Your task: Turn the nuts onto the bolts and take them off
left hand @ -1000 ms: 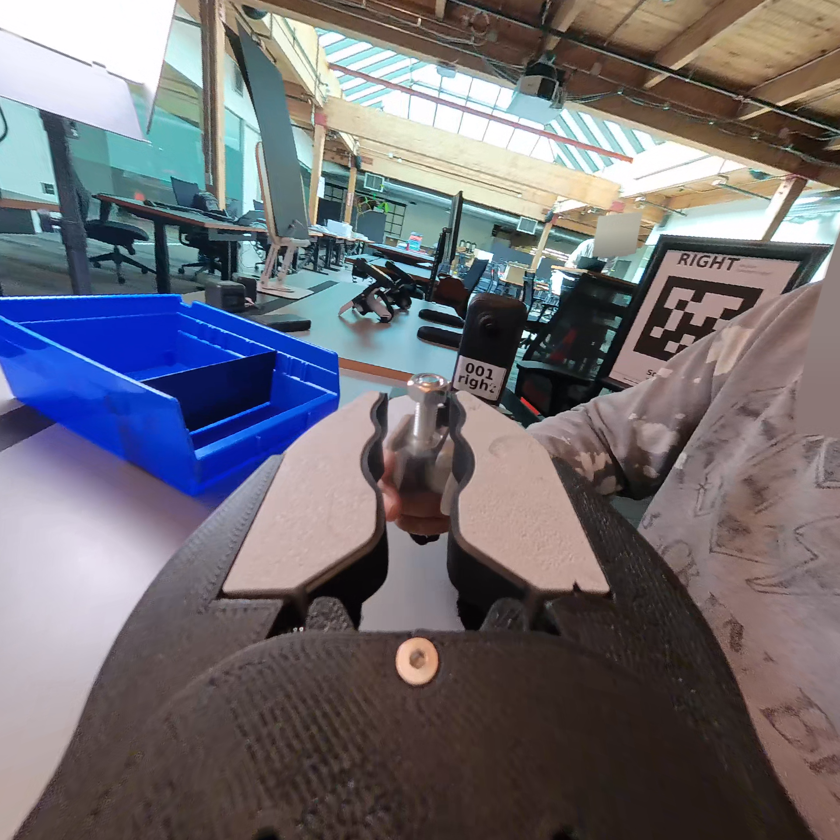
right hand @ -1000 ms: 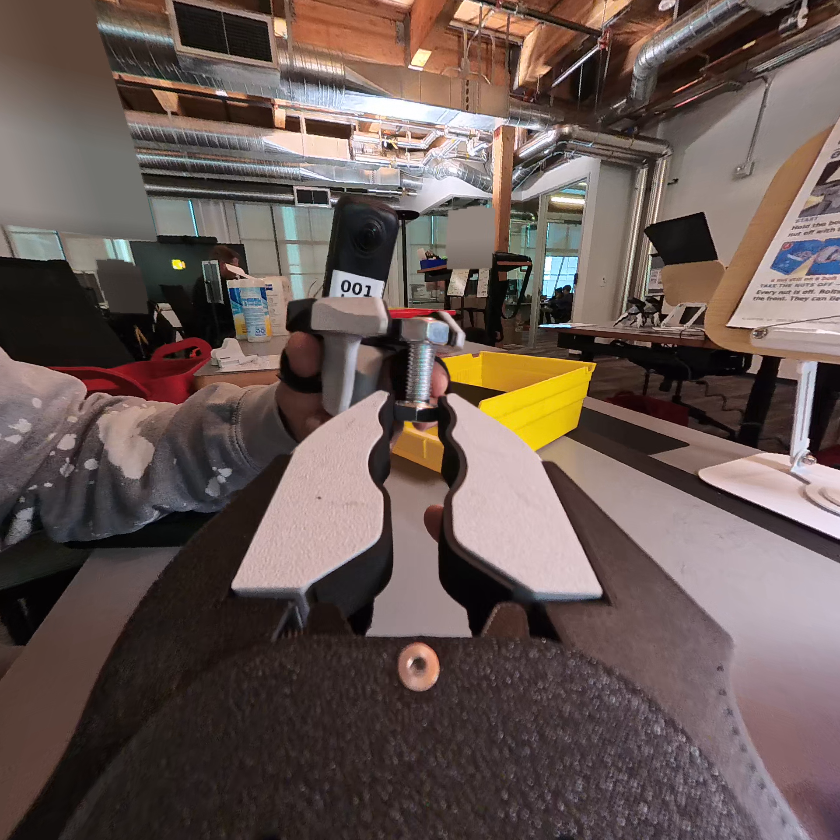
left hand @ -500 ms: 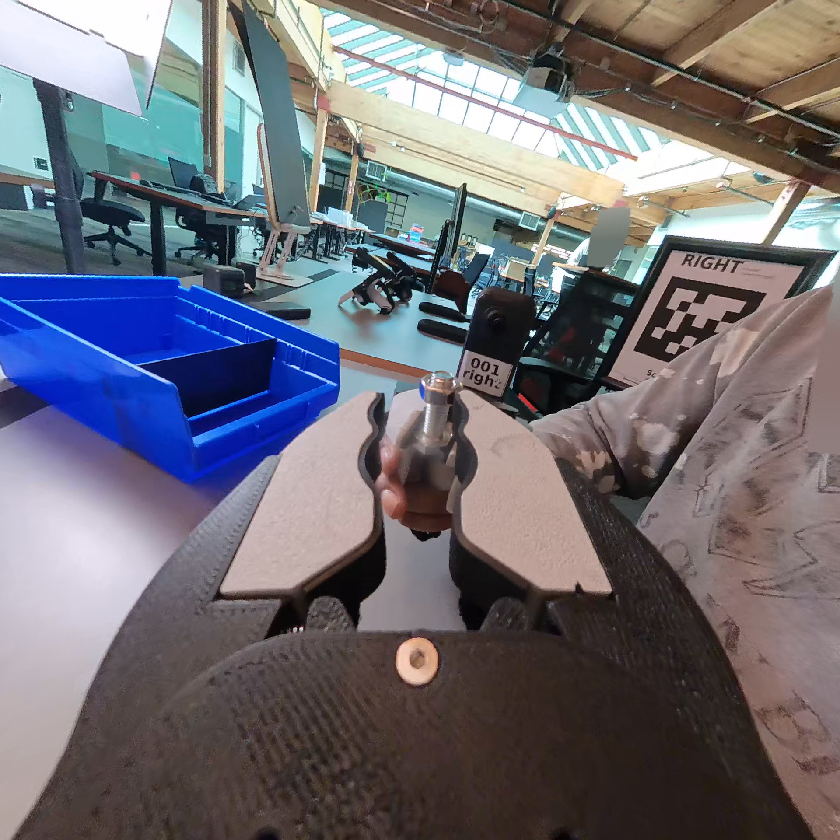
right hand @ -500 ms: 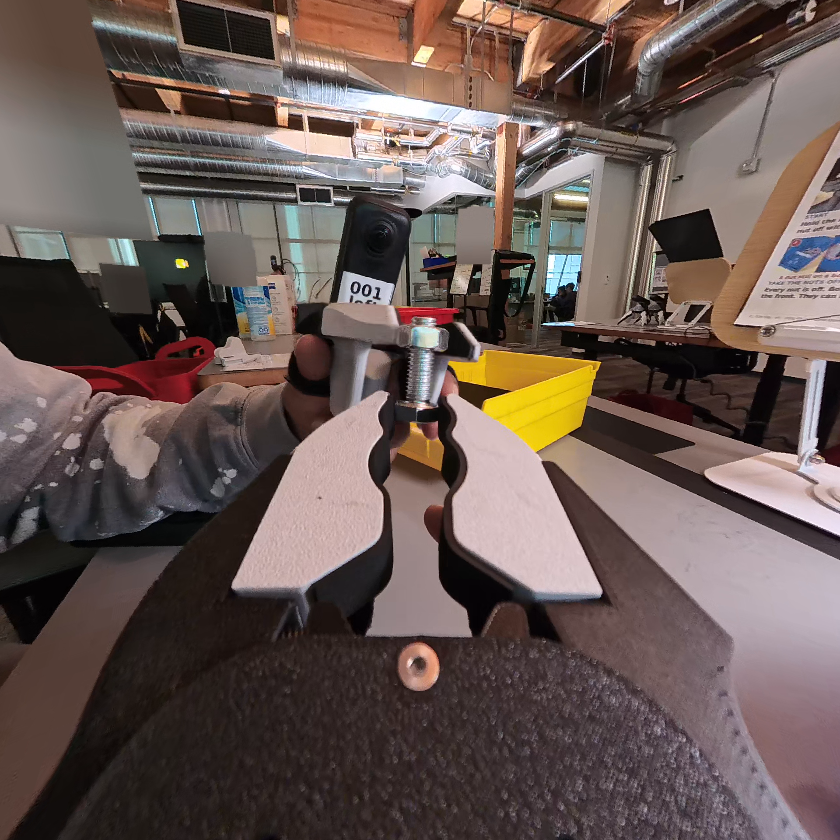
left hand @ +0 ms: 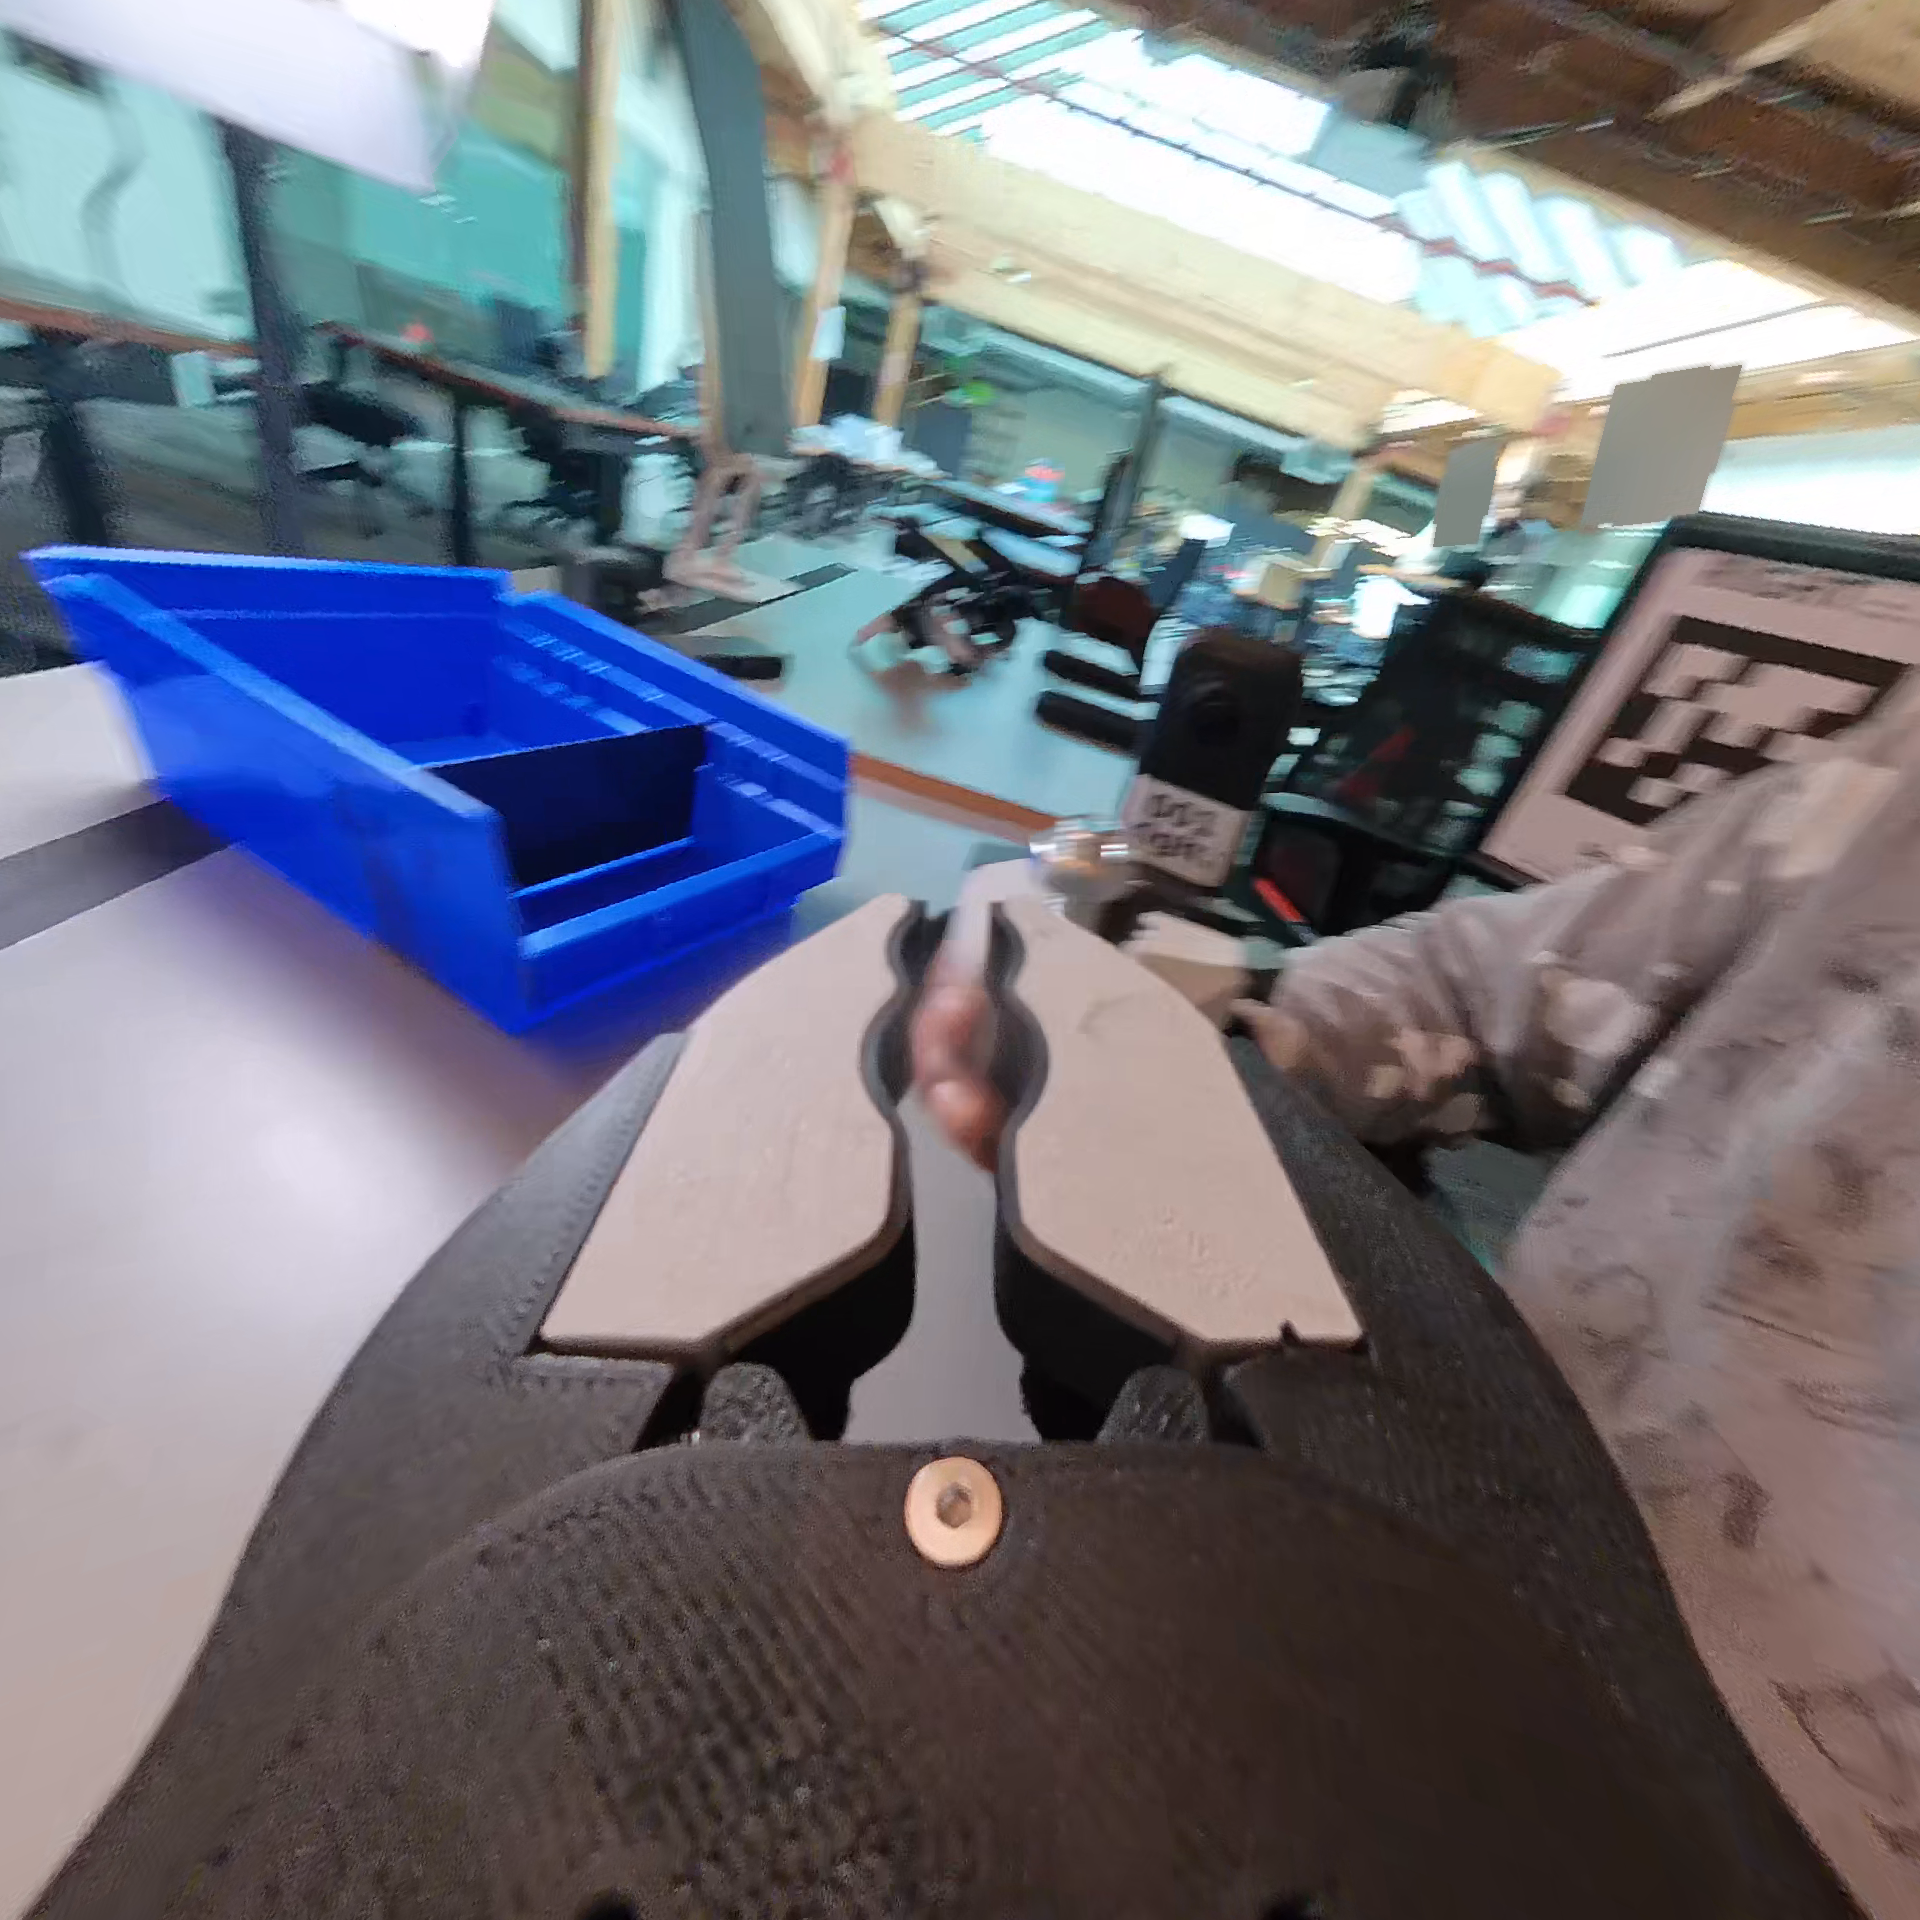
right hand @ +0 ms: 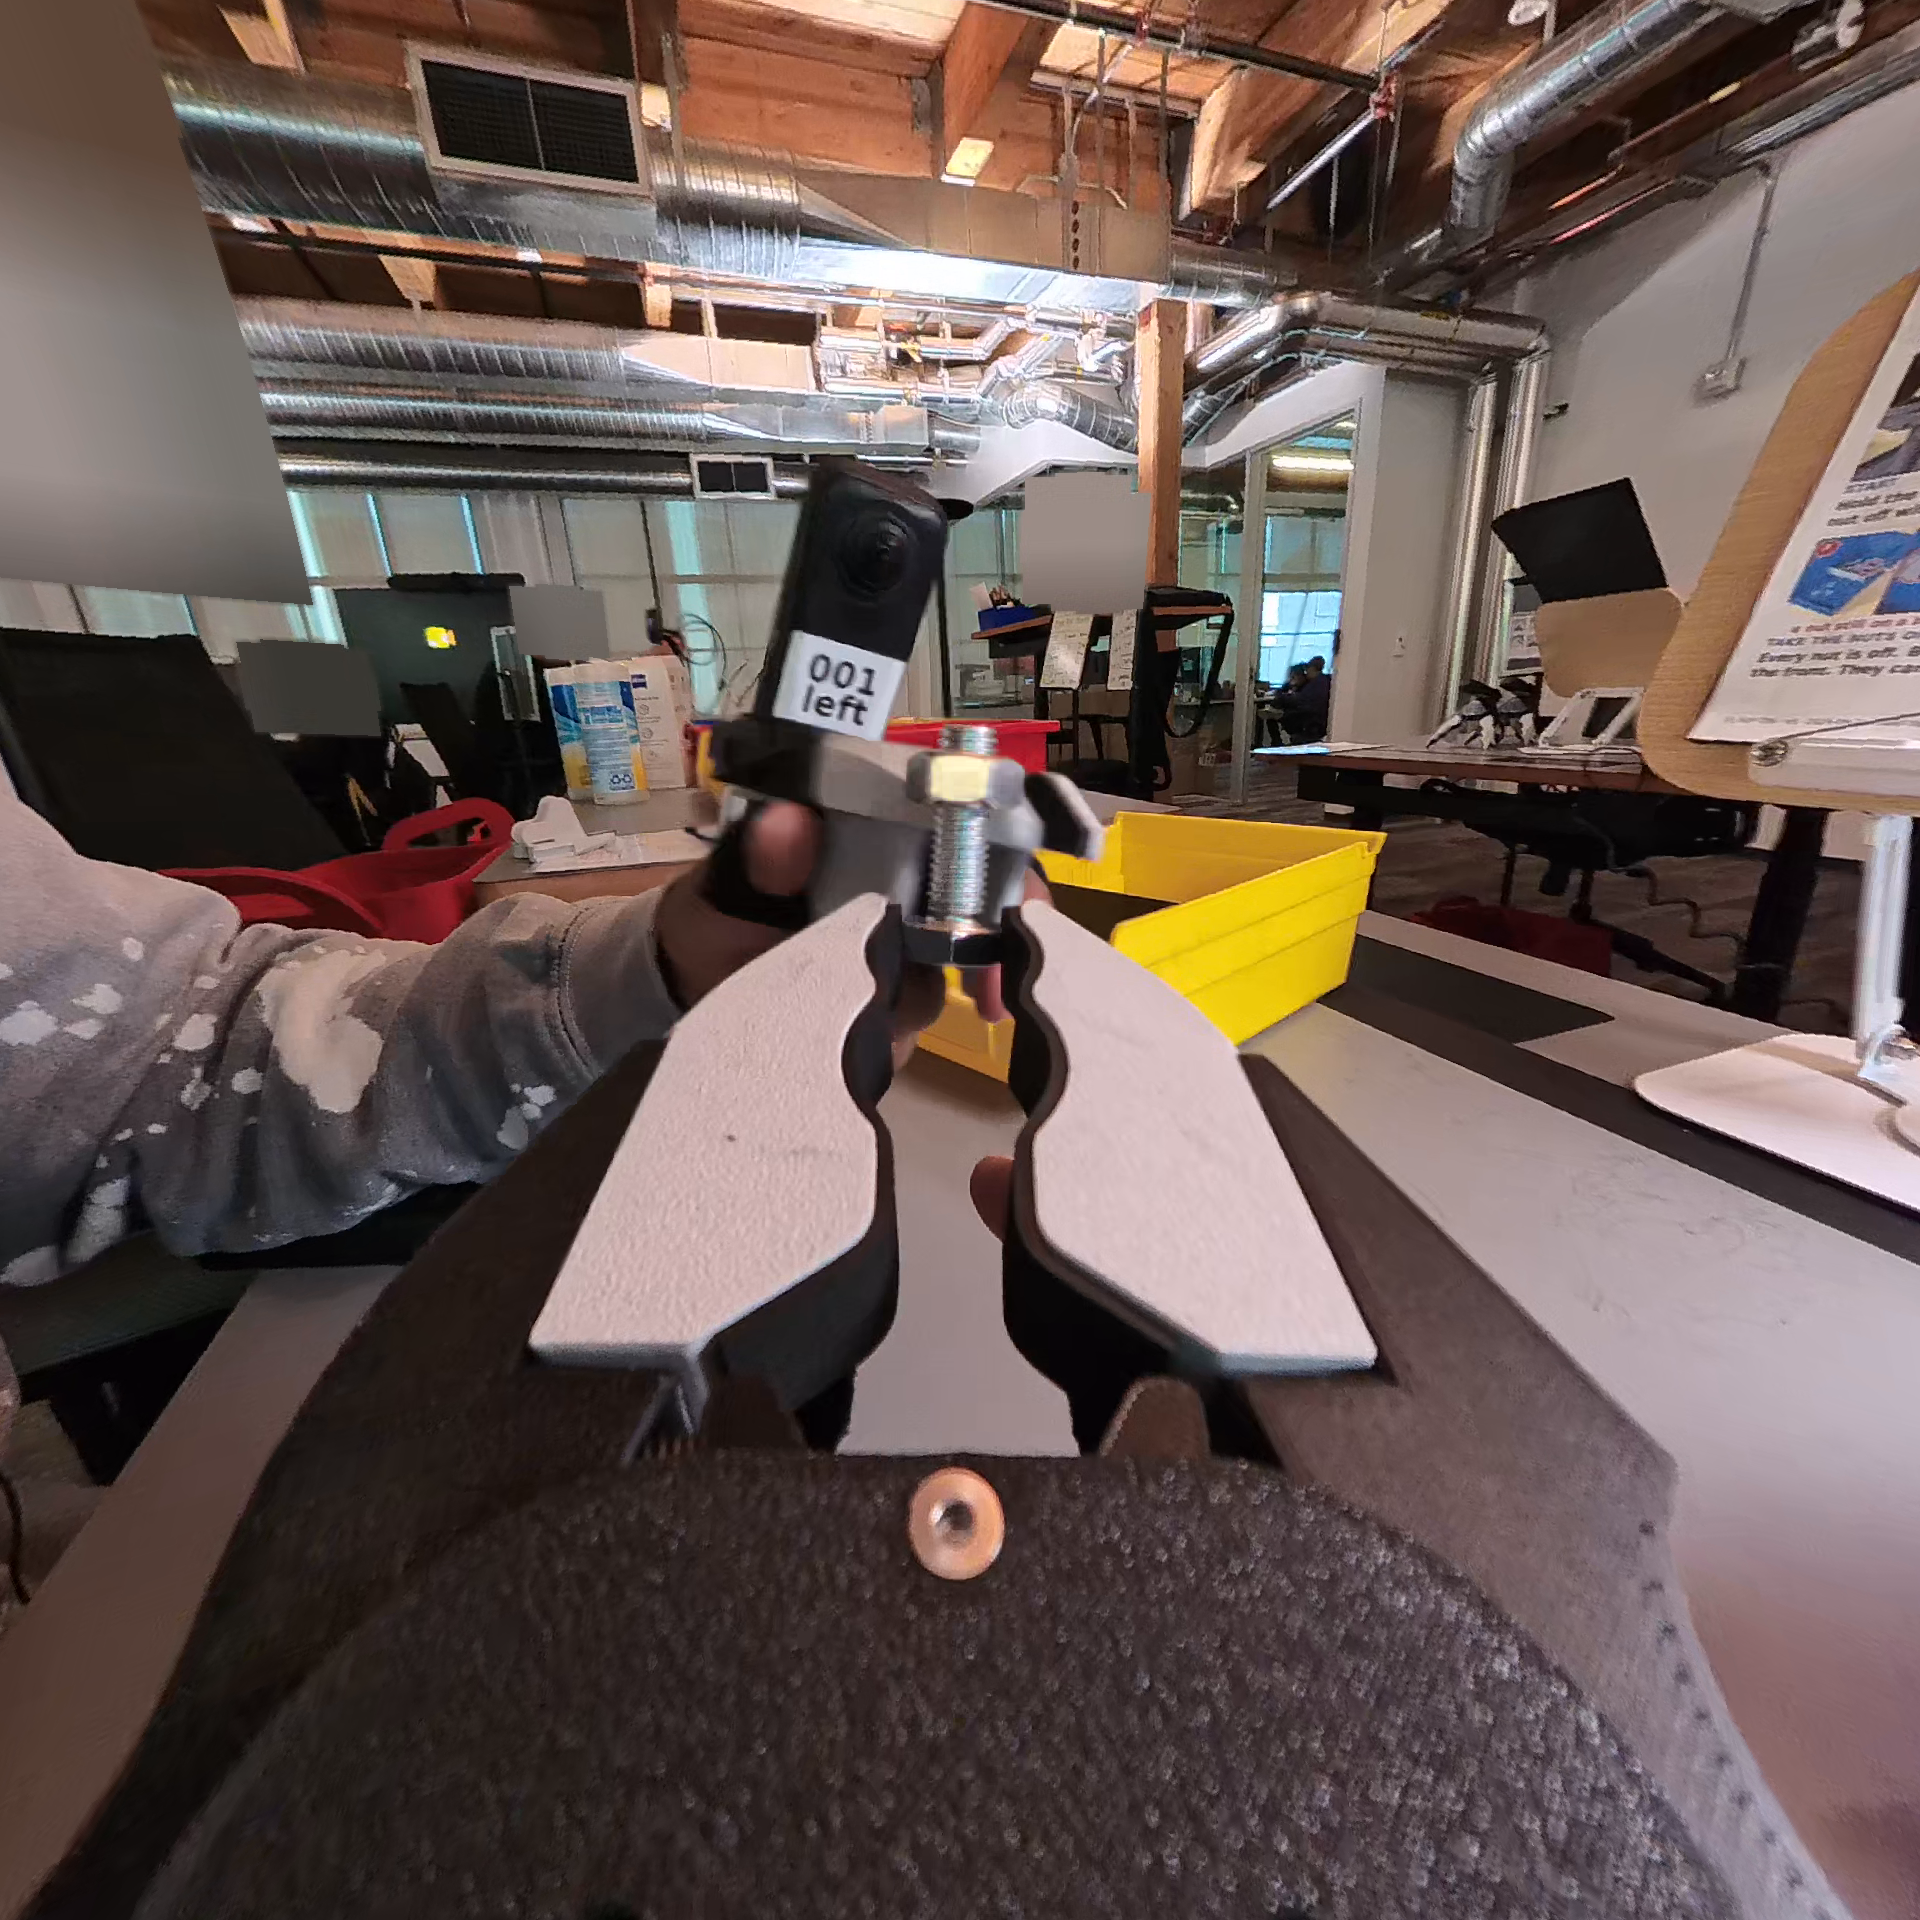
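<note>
Nut point(right hand: 961, 777) up near the free end of the bolt point(right hand: 958, 862), bolt head clamped in the right gripper point(right hand: 948, 928) above the surface point(right hand: 1507, 1247). Swung the left gripper point(left hand: 951, 925) sideways in the last 0.5 s, all blur now, fingers nearly together; can't tell if still pinching the nut. Probably mid-twist, close to coming off.

You see one bolt point(right hand: 958, 868), upright, at 12 o'clock off right gripper tips. One nut point(right hand: 962, 774) near its top end. Two grippers: left gripper point(left hand: 951, 920), right gripper point(right hand: 951, 935). Two bins: one blue bin point(left hand: 665, 883) at 10 o'clock in left wrist view, one yellow bin point(right hand: 1247, 914) at 1 o'clock in right wrist view. One red basket point(right hand: 343, 894) at 10 o'clock. Two wipe canisters point(right hand: 592, 732).
</note>
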